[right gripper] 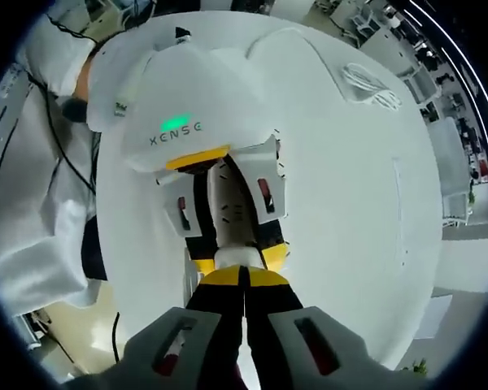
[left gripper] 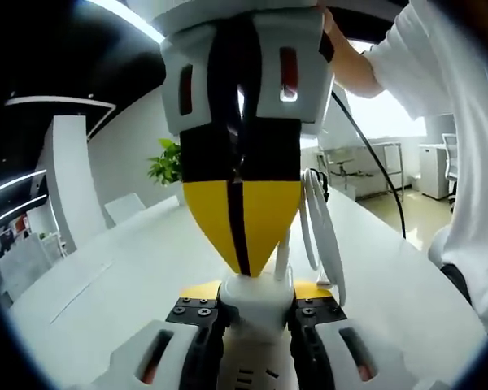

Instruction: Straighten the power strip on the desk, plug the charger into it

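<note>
The left gripper has its jaws clamped on the white charger. The right gripper, jaws pressed shut, meets the charger's top at twelve o'clock. Two grips pulling apart could twist it loose or tip the prongs off line. The white cable trails at one o'clock. The worktop is bare white and glossy, in a bright office with a plant.
</note>
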A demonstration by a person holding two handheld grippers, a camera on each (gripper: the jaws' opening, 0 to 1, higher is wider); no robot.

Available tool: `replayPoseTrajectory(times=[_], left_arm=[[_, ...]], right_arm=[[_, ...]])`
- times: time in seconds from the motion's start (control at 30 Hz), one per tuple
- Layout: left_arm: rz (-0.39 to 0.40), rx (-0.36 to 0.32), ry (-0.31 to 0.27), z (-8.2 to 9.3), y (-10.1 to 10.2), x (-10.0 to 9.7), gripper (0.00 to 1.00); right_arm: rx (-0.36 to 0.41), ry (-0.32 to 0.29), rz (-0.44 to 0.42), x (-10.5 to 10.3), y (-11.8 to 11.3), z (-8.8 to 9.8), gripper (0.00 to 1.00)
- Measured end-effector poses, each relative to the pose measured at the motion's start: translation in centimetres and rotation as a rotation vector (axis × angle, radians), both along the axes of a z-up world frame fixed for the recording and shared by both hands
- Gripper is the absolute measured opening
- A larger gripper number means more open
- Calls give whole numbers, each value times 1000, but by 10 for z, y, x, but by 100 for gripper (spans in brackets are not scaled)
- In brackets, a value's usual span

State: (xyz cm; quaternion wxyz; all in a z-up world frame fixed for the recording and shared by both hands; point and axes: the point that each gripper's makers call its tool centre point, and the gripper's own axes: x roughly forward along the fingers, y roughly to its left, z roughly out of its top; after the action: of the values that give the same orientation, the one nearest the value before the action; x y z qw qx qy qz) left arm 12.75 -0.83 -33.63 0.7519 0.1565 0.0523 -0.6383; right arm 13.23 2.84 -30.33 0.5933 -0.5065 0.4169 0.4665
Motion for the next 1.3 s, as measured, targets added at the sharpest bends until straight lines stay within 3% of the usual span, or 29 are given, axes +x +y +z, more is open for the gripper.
replayPoseTrajectory(times=[0.47, 0.73, 1.0, 1.2, 1.3], left_arm=[[-3, -2, -2, 1, -1, -1, 32], [-1, -3, -1, 1, -1, 0, 32], [2, -3, 4, 1, -1, 0, 32], [3, -3, 8, 0, -1, 2, 32], [4, -3, 8, -1, -1, 2, 32]], right_arm=[[24, -18, 30, -2, 1, 2, 1], [100, 16, -10, 0, 0, 3, 1], [282, -29, -58, 4, 2, 36, 1], [451, -148, -119, 19, -8, 54, 1], [480, -165, -140, 17, -17, 56, 1]])
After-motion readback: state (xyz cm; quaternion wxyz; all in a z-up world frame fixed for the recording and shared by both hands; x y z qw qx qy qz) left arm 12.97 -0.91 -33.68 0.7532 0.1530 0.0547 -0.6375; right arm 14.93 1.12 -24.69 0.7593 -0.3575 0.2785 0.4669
